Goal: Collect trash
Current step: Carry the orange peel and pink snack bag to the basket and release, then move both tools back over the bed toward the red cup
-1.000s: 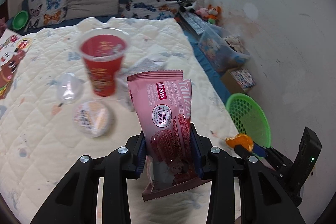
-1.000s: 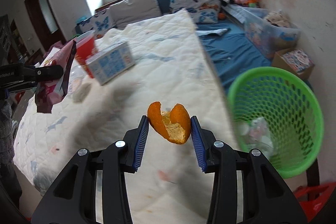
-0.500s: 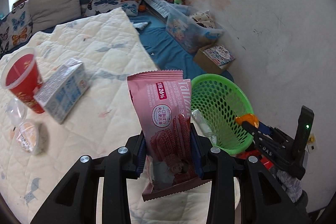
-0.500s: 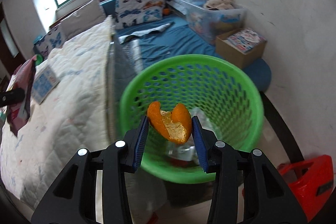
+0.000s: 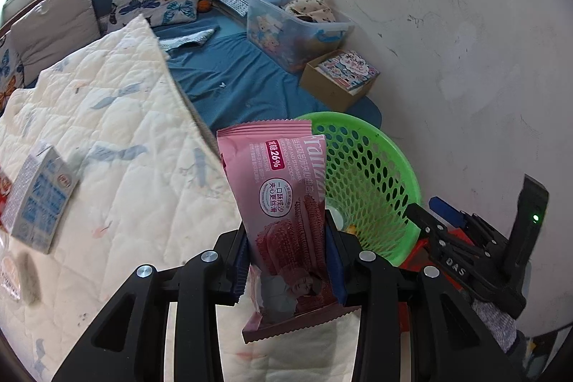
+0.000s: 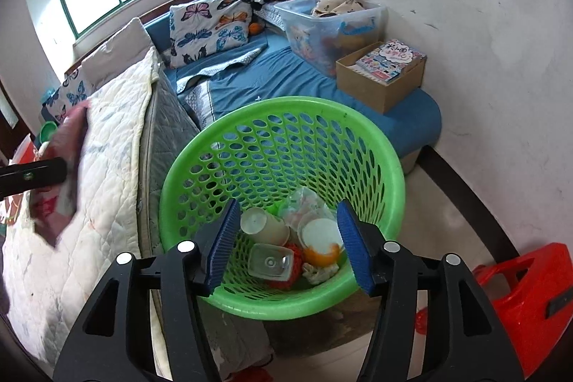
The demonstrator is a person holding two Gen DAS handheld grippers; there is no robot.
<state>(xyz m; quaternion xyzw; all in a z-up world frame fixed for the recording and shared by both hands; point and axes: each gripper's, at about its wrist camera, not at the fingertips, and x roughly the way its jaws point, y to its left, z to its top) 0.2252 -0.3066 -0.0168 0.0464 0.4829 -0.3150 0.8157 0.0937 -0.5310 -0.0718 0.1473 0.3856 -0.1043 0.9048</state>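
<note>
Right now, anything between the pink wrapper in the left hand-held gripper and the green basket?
Nothing visible blocks it. The pink wrapper is clamped in the left hand-held gripper beside the green basket, whose mouth is open. The right hand-held gripper hangs open above the basket and may crowd the drop.

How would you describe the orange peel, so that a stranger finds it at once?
Look into the green basket beside the bed. At its bottom, among pale cups and lids, the orange peel lies against a round white lid. It is the only bright orange curved piece there.
</note>
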